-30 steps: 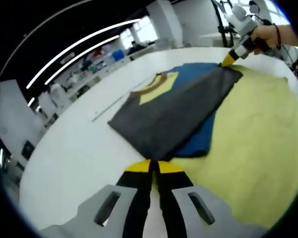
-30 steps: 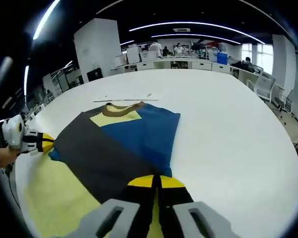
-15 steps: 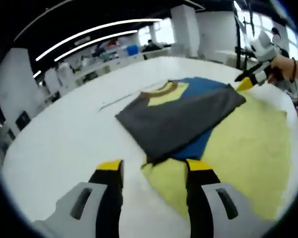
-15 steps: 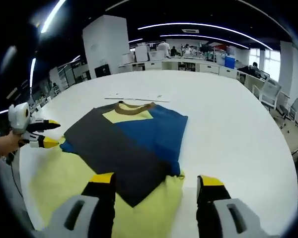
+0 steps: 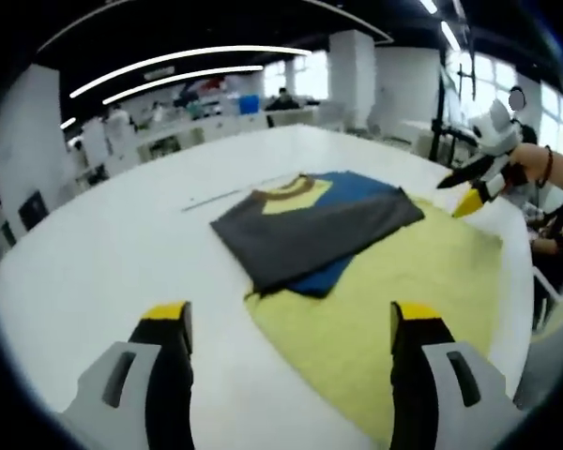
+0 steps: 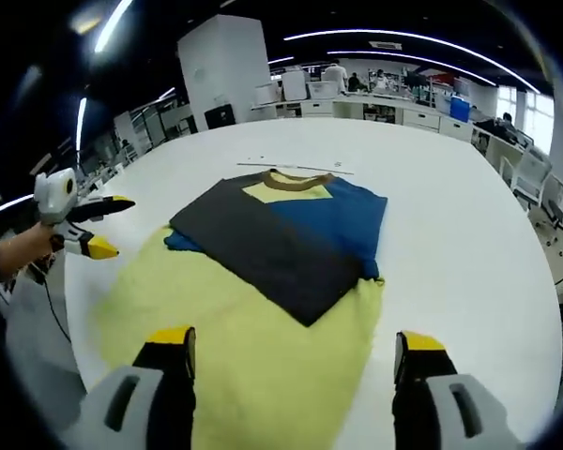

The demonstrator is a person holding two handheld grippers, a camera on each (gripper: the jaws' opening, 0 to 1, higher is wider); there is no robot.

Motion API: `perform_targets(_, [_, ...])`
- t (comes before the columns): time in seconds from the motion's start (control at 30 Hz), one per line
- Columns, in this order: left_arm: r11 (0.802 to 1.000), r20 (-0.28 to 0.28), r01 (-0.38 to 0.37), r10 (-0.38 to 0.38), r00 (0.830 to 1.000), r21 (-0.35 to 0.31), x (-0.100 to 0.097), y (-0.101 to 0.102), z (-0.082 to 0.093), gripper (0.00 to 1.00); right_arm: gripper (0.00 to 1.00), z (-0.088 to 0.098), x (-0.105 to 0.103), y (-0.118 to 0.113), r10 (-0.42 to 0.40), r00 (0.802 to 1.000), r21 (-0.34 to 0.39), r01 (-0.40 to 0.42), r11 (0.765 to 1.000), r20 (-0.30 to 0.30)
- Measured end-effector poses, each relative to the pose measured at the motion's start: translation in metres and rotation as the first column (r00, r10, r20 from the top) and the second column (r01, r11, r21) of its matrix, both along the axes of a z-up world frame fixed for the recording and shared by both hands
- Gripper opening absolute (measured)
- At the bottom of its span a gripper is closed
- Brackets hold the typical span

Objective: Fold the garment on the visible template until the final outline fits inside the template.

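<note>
Garment [image 6: 291, 234], partly folded with a grey panel over blue and yellow, lies mid-counter [image 6: 450, 225]. Left gripper [image 5: 289, 317] and right gripper [image 6: 294, 345]: jaws wide apart, holding nothing. Bare counter surrounds; desks [image 6: 375, 98] beyond.

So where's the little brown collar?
In the right gripper view the brown collar sits at the shirt's far end, above the yellow patch, near a thin strip on the white table.
</note>
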State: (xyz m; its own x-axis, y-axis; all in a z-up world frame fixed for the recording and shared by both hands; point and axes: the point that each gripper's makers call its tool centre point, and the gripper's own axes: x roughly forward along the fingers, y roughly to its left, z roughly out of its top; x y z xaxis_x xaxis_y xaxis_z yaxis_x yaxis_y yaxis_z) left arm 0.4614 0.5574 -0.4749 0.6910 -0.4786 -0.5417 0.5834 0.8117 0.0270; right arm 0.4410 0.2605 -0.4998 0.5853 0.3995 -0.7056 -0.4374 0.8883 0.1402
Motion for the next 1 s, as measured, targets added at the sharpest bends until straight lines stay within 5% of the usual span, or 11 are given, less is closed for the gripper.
perform_targets(0.3, [1.0,-0.049,0.011,-0.01,0.999,0.006,-0.036,0.008,-0.009,0.92,0.97,0.0,-0.04,-0.004,-0.005,0.999,0.01,0.005,1.0,-0.037])
perform_targets(0.63, [1.0,-0.098,0.012,-0.011,0.995,0.017,-0.067,0.01,-0.022,0.91,0.9,-0.007,-0.07,-0.019,-0.073,0.996,0.015,0.074,0.997,-0.053])
perform_targets(0.83, [0.999,-0.118,0.006,-0.001,0.993,0.045,-0.079,0.011,-0.031,0.8,0.8,-0.017,-0.077,-0.031,-0.121,0.991,-0.014,0.121,0.993,-0.054])
perform_targets(1.0, [0.997,-0.147,-0.043,0.053,0.988,0.069,-0.088,0.019,-0.039,0.61,0.65,-0.021,-0.087,-0.033,-0.151,0.987,-0.004,0.151,0.988,-0.062])
